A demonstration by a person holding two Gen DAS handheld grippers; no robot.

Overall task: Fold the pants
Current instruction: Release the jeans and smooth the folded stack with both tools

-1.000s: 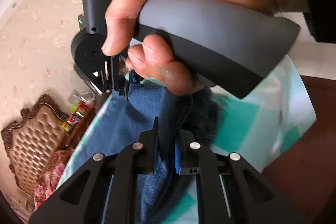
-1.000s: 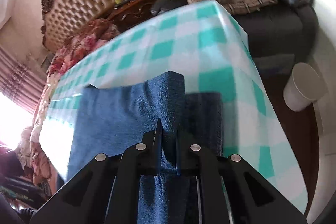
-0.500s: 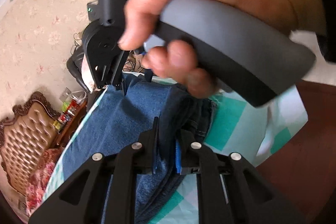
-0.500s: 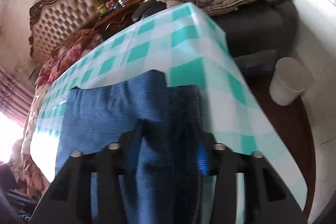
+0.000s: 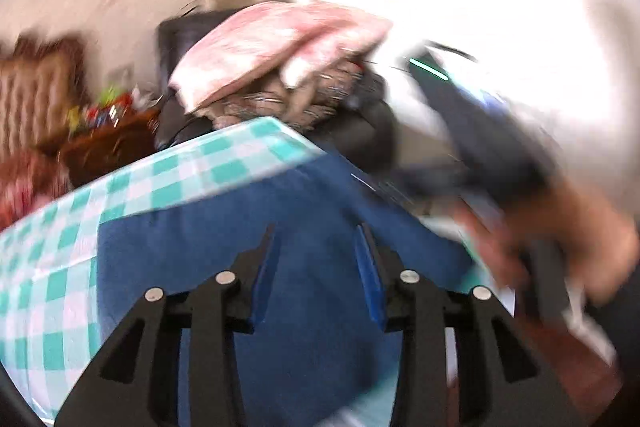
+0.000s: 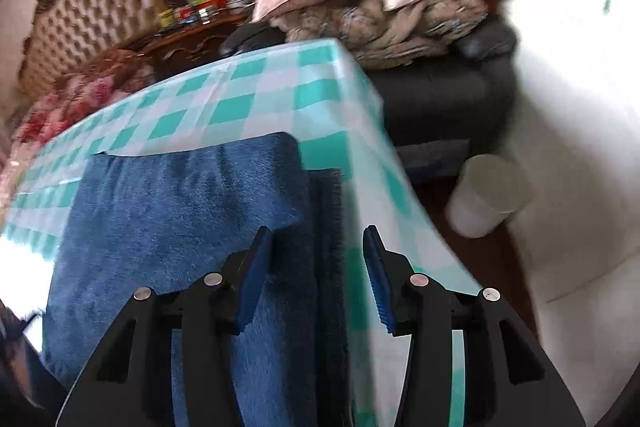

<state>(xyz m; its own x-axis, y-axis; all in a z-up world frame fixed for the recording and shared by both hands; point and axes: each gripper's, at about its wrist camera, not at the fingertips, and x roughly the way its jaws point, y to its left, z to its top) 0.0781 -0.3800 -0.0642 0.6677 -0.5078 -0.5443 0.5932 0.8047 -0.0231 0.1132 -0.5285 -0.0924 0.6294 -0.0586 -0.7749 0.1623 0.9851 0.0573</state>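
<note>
The pants (image 6: 180, 211) were found lying folded on the checked tabletop (image 6: 248, 99), near its right-hand edge, with a rounded fold at the far end and a darker layer showing along the right side. The right gripper (image 6: 318, 259) was held above the cloth with its jaws spread apart and nothing between them; its left pad was over the denim and its right pad over bare cloth of the tabletop. The left gripper (image 5: 316, 259) was likewise seen parted and empty above the pants (image 5: 280, 227), though that view was badly blurred and contact with the fabric could not be judged. The right hand (image 5: 560, 239) was visible there only as a smear. It was judged that the fold had been laid but not smoothed. Risk was noted in the bundle's nearness to the edge: a careless sweep could drag the layers off the tabletop. The soft top fold could spring open if left unpressed, and a pad catching the denim on withdrawal could lift the upper layer and undo the fold.
</note>
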